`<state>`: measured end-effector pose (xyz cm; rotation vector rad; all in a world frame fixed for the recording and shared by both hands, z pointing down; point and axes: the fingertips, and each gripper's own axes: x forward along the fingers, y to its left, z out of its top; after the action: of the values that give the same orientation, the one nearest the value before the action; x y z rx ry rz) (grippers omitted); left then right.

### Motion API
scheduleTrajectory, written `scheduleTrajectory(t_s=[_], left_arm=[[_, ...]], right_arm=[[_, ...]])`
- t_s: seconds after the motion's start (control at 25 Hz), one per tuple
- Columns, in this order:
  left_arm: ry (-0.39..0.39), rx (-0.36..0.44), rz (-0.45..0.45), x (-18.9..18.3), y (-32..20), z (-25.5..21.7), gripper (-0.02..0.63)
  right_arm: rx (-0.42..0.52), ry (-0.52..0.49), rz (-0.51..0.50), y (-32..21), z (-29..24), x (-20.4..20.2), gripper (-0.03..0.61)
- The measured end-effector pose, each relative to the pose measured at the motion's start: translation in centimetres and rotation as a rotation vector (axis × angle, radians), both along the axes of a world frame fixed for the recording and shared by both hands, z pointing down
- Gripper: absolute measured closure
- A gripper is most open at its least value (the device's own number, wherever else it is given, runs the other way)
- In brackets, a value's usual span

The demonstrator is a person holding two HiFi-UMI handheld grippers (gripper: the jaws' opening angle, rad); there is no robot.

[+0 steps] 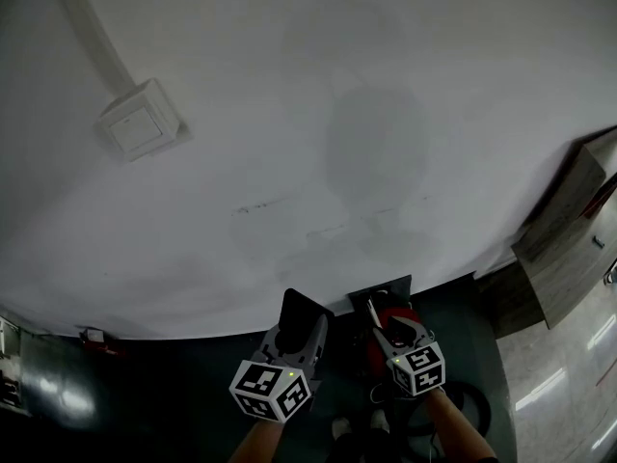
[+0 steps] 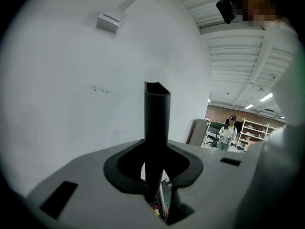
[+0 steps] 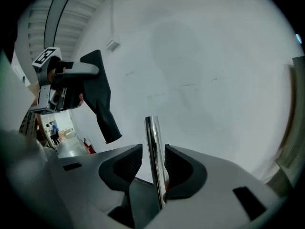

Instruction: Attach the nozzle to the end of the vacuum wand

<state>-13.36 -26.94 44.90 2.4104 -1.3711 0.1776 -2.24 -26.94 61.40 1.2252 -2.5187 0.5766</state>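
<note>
Nozzle [image 2: 157,123], matte black, sits clamped by fingers of the left gripper [image 2: 155,171]; those of the right gripper [image 3: 153,163] stand apart around the chrome wand [image 3: 152,132].

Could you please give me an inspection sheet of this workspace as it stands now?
Surface: dark floor below a white wall.
Job's things: black nozzle; chrome wand; red vacuum low by the wall.
Clutter: nothing seen.
Grippers: left hand-held gripper shut on the nozzle; right hand-held gripper open, with the wand between its jaws but not clamped.
Cables: dark hose or cord looped on the floor beside the vacuum.
Surroundings: switch box on the wall; wooden panel at right; a person far off.
</note>
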Motion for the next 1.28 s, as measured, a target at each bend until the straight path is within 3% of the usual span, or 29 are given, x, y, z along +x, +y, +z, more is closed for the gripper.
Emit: scheduleTrajectory(t_s=[0.44, 0.84, 1.28], left_arm=[[-0.007, -0.026, -0.04, -1.1, -0.7, 1.8, 0.529], [-0.002, -0.035, -0.059, -2.0, -1.0, 2.2, 0.529], [0.006, 0.018, -0.017, -0.6, -1.5, -2.1, 0.529]], right_arm=[[0.026, 0.121, -0.075, -2.7, 3.7, -2.6, 0.402], [0.038, 0.141, -0.07, -3.5, 4.8, -2.9, 0.403], [0.051, 0.151, -0.07, -1.8, 4.0, -2.7, 0.42]])
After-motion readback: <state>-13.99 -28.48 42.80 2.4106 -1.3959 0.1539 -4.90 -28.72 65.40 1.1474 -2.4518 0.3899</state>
